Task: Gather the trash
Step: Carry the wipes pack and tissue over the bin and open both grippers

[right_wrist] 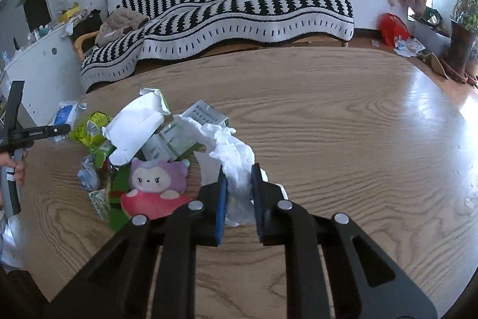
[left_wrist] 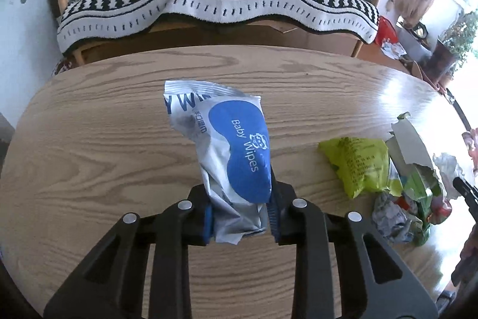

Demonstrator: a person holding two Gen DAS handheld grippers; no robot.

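The left hand-held gripper (left_wrist: 240, 210) is clamped on a wipes pack (left_wrist: 230, 151) above the tabletop (left_wrist: 104, 139); the right hand-held gripper (right_wrist: 239, 199) pinches a tissue (right_wrist: 231, 151) beside the trash pile (right_wrist: 134, 145), close to a plush (right_wrist: 156, 187)

Baby wipes pack (left_wrist: 236, 157): silver w/ blue label, crumpled, held up off the table, near end pinched; white tissue (right_wrist: 236, 166): crumpled, pinched likewise; trash pile (right_wrist: 143, 148): yellow-green wrapper (left_wrist: 358, 166), torn white/green cartons, paper wad, pink-purple plush pouch (right_wrist: 158, 187), lying together on table.
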